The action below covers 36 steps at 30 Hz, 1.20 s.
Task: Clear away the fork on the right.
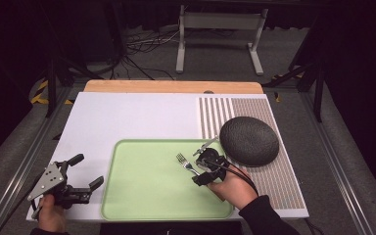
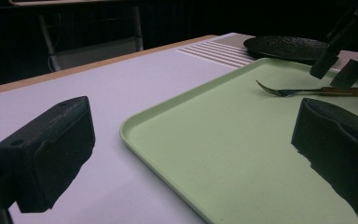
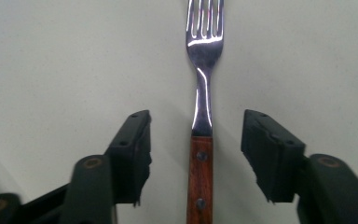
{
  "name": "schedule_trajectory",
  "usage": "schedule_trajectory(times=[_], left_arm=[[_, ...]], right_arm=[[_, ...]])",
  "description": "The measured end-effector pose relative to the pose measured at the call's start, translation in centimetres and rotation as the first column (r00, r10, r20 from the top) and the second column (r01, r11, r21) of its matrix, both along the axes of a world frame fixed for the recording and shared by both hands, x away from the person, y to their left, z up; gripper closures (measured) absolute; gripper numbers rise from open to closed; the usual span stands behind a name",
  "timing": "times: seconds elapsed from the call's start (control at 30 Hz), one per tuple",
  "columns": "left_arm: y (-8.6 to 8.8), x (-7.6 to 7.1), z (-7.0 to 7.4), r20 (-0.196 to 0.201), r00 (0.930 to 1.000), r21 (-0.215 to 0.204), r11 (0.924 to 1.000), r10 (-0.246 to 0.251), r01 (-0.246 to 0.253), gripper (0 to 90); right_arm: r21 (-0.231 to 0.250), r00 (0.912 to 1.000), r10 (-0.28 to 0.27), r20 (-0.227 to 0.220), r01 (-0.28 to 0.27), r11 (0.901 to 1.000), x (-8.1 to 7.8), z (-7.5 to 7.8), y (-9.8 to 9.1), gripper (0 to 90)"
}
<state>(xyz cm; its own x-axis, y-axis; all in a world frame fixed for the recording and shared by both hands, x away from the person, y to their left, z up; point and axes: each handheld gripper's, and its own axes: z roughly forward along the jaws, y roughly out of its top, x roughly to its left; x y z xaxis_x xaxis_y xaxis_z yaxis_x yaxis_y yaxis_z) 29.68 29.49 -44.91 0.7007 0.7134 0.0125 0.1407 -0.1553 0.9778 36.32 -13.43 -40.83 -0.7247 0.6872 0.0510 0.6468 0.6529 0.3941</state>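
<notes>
Pale green tray (image 1: 147,196) at the tabletop's near edge, bearing one fork (image 3: 204,93): steel tines, riveted wooden handle, lying flat near the tray's right edge. Right gripper (image 3: 196,149): jaws parted either side of the handle, not pressing it. Left gripper (image 1: 85,171): jaws wide apart, holding nothing, off the tray's left edge. Dark textured plate (image 1: 248,141) at the tabletop's right edge.

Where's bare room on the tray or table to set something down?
The green tray is bare left of the fork. The white table is bare behind the tray. It's crowded at the tray's right, where the right gripper straddles the fork beside the dark plate.
</notes>
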Motion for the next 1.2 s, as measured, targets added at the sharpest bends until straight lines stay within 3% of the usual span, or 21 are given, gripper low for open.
schedule_trajectory(times=[0.13, 0.2, 0.33, 0.4, 0.43, 0.5, 0.57, 0.7, 0.9, 1.2], left_arm=[[0.0, 0.0, 0.0, 0.000, 1.0000, 0.000, 1.0000, 0.000, 0.000, 0.1], [0.0, 0.0, 0.0, -0.003, 1.0000, 0.002, 1.0000, -0.001, 0.001, 0.1], [0.0, 0.0, 0.0, -0.005, 1.0000, 0.003, 1.0000, -0.002, 0.002, 0.1], [0.0, 0.0, 0.0, -0.003, 1.0000, 0.005, 1.0000, -0.001, 0.001, 0.1], [0.0, 0.0, 0.0, -0.002, 1.0000, 0.004, 1.0000, -0.001, 0.001, 0.1], [0.0, 0.0, 0.0, -0.003, 1.0000, 0.001, 1.0000, -0.001, 0.001, 0.1], [0.1, 0.0, 0.0, -0.003, 1.0000, 0.005, 1.0000, -0.002, 0.002, 0.1], [0.1, 0.0, 0.0, -0.002, 1.0000, 0.004, 1.0000, -0.002, 0.002, 0.1], [0.1, 0.0, 0.0, -0.002, 1.0000, 0.003, 1.0000, -0.002, 0.002, 0.1], [0.1, 0.0, 0.0, -0.001, 1.0000, 0.003, 1.0000, -0.004, 0.004, 0.1]], right_arm=[[0.000, 0.9983, 0.051, 0.030, -0.051, 0.9987, 0.1, 0.3, -0.1, 30.9], [-0.018, 0.9868, 0.140, 0.081, -0.139, 0.9901, 0.1, 0.6, -0.1, 23.1], [-0.020, 0.9697, 0.205, 0.132, -0.205, 0.9787, -0.1, 1.0, 0.1, 26.4], [-0.025, 0.9583, 0.237, 0.160, -0.236, 0.9714, -0.2, 1.2, 0.3, 37.8], [-0.018, 0.9506, 0.257, 0.175, -0.257, 0.9661, -0.2, 1.3, 0.4, 48.1], [-0.007, 0.9481, 0.262, 0.179, -0.266, 0.9641, -0.2, 1.4, 0.5, 53.5], [0.020, 0.9345, 0.298, 0.195, -0.307, 0.9514, 0.1, 1.4, 0.7, 74.2], [0.044, 0.9287, 0.323, 0.183, -0.336, 0.9410, 0.6, 1.0, 1.0, 89.8], [0.055, 0.9259, 0.343, 0.158, -0.355, 0.9332, 1.5, 0.1, 1.5, 90.0], [0.035, 0.9223, 0.360, 0.141, -0.368, 0.9292, 2.5, -1.1, 1.9, 90.0]])
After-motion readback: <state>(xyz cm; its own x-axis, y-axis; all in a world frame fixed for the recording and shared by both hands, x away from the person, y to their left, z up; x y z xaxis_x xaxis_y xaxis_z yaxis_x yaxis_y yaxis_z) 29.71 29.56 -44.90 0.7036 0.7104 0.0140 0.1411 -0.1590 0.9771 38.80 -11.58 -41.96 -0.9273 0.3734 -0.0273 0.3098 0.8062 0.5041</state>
